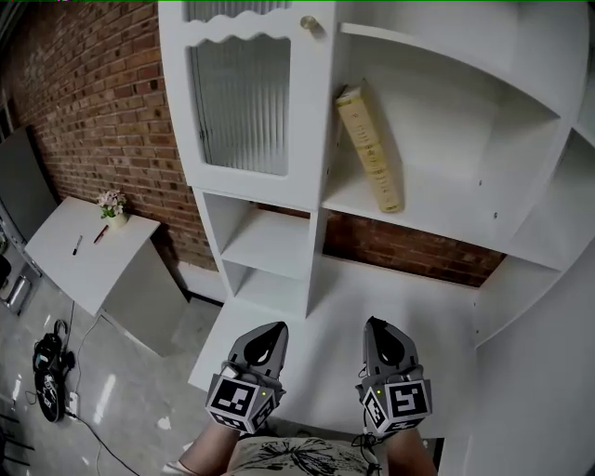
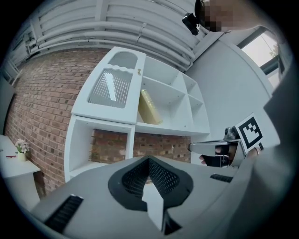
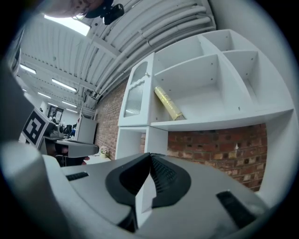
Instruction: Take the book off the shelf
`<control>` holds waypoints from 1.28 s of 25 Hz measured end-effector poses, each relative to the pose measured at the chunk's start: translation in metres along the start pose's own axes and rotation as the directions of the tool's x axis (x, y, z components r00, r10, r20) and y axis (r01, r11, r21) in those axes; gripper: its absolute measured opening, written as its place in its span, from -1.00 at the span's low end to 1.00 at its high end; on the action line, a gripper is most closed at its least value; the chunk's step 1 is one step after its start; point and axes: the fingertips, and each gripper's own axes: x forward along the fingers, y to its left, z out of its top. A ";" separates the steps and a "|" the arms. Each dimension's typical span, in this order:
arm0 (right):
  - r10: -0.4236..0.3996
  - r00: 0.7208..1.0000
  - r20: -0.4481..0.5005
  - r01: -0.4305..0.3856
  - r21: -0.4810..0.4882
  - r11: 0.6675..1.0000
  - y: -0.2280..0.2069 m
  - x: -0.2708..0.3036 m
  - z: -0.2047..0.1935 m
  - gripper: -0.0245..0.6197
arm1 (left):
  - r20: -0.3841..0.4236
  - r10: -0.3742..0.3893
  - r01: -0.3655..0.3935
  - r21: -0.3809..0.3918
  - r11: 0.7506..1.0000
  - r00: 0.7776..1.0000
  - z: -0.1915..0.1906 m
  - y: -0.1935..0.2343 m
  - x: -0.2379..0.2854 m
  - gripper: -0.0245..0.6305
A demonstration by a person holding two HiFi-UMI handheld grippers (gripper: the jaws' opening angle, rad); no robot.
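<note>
The shelf unit (image 1: 279, 246) is plain white, its door (image 1: 244, 102) at 12 o'clock filled with ribbed frosted glass and tipped with a brass-coloured knob (image 1: 308, 23). The book (image 1: 370, 149) is pale yellow. The brick wall (image 1: 84, 102) is red-brown with pale mortar lines. At 9 o'clock a white table (image 1: 84, 274) carries pink-and-white flowers (image 1: 112, 201), a black pen (image 1: 77, 244) and a red pen (image 1: 99, 234). At 6 o'clock the left gripper (image 1: 274, 327) and right gripper (image 1: 376, 323) are grey, with black-and-white square markers
</note>
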 end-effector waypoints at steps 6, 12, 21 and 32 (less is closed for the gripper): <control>-0.115 0.993 0.024 0.115 -0.021 0.993 -0.014 0.024 0.025 -0.90 | -0.008 -0.107 0.107 0.005 0.994 0.994 0.010 0.013 0.032 -0.90; -0.190 0.982 0.020 0.191 -0.056 0.980 -0.015 0.054 0.055 -0.90 | 0.027 -0.183 0.182 0.047 0.982 0.983 0.041 0.035 0.054 -0.90; -0.238 0.970 0.044 0.241 -0.110 0.964 -0.023 0.101 0.106 -0.71 | 0.043 -0.244 0.241 0.060 0.969 0.969 0.048 0.063 0.071 -0.90; -0.344 0.930 0.127 0.364 -0.210 0.907 -0.057 0.152 0.183 0.17 | 0.029 -0.247 0.246 0.021 0.969 0.969 0.034 0.082 0.089 -0.90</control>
